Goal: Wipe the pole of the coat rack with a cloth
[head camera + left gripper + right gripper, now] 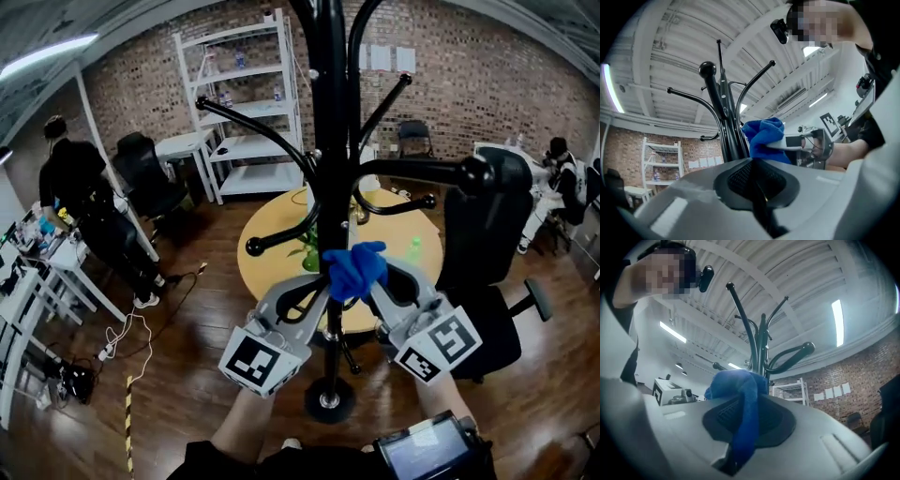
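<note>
The black coat rack pole (330, 141) rises straight in front of me, with curved hooks branching off it. A blue cloth (354, 270) is bunched against the pole's right side at mid height. My right gripper (375, 281) is shut on the cloth, and a strip of the cloth (736, 383) hangs down between the jaws of that gripper (745, 401). My left gripper (307, 295) sits just left of the pole with its tips close to it. Its jaws meet in the left gripper (752, 161) view with nothing between them. That view shows the cloth (764, 133) beside the pole (724, 117).
The rack's round base (330, 401) stands on the wooden floor below my grippers. A round wooden table (272, 225) is behind the rack and a black office chair (483, 234) stands at the right. White shelves (248, 103), desks and a person (75, 187) are at the left.
</note>
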Demonstrator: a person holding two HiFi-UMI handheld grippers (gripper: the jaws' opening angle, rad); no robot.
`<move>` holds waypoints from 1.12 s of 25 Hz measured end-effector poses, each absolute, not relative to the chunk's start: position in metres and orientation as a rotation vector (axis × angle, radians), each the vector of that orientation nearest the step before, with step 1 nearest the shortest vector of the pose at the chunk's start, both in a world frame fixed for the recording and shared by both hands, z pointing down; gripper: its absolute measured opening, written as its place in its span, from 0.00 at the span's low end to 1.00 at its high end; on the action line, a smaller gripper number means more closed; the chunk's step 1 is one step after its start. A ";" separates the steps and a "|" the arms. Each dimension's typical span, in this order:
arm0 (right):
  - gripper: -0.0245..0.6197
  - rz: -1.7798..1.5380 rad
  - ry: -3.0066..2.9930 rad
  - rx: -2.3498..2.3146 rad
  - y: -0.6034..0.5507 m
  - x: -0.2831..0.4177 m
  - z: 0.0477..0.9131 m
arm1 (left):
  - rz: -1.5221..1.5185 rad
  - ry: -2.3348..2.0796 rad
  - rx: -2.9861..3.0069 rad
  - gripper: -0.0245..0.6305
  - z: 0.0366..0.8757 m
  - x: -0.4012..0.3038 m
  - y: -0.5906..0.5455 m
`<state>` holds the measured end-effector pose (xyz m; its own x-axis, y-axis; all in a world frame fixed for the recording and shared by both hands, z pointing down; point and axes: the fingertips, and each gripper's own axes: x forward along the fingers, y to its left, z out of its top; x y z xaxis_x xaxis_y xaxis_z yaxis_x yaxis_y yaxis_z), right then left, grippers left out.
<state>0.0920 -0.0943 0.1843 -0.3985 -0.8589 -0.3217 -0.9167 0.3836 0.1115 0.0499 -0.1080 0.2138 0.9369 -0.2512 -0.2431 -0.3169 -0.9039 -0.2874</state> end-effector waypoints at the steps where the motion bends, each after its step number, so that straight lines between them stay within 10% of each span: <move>1: 0.12 0.394 2.462 -1.533 -0.095 0.092 0.187 | 0.273 0.490 -2.757 0.04 0.216 0.049 -0.110; 16: 0.12 0.412 2.577 -1.223 -0.114 0.082 0.158 | 0.196 0.885 -2.623 0.04 0.202 0.037 -0.109; 28: 0.12 0.138 2.871 -1.365 -0.129 0.069 0.313 | -0.089 0.886 -2.758 0.04 0.308 0.041 -0.120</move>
